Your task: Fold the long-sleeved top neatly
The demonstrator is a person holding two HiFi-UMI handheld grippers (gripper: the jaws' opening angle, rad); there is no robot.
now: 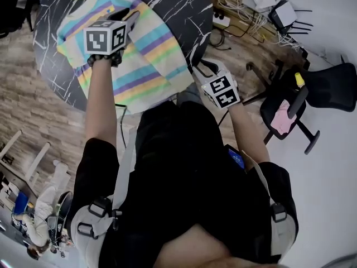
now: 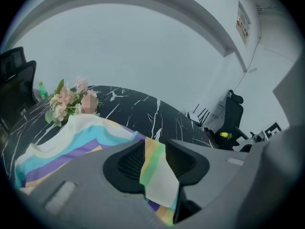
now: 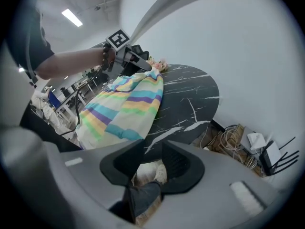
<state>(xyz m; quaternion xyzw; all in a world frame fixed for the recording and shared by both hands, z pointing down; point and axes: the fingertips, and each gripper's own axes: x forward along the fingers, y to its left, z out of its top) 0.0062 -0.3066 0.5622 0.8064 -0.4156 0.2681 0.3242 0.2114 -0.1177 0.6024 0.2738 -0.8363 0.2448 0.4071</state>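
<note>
Landmark: black marble-pattern round table (image 1: 178, 10).

- Nearest, just off the table's near-right edge: right gripper (image 1: 199, 66). Its jaws are apart with nothing between them; only floor and a dark trouser leg show below. Probably parked clear of the cloth so it doesn't drag it.
- On the table, left-of-centre: striped long-sleeved top (image 1: 146, 57), lying flat. Its hem overhangs the near edge toward the person. The outline looks roughly rectangular, so the sleeves are probably already turned in. I can't confirm that.
- Over the top's far part: left gripper (image 1: 130, 17), angled down. The claw is parted, with a fold of the striped cloth standing loose between the pads. It reads as released, not pinched.
- Far table edge: pink flower bunch (image 2: 64, 101), just beyond the collar and apart from the cloth.
</note>
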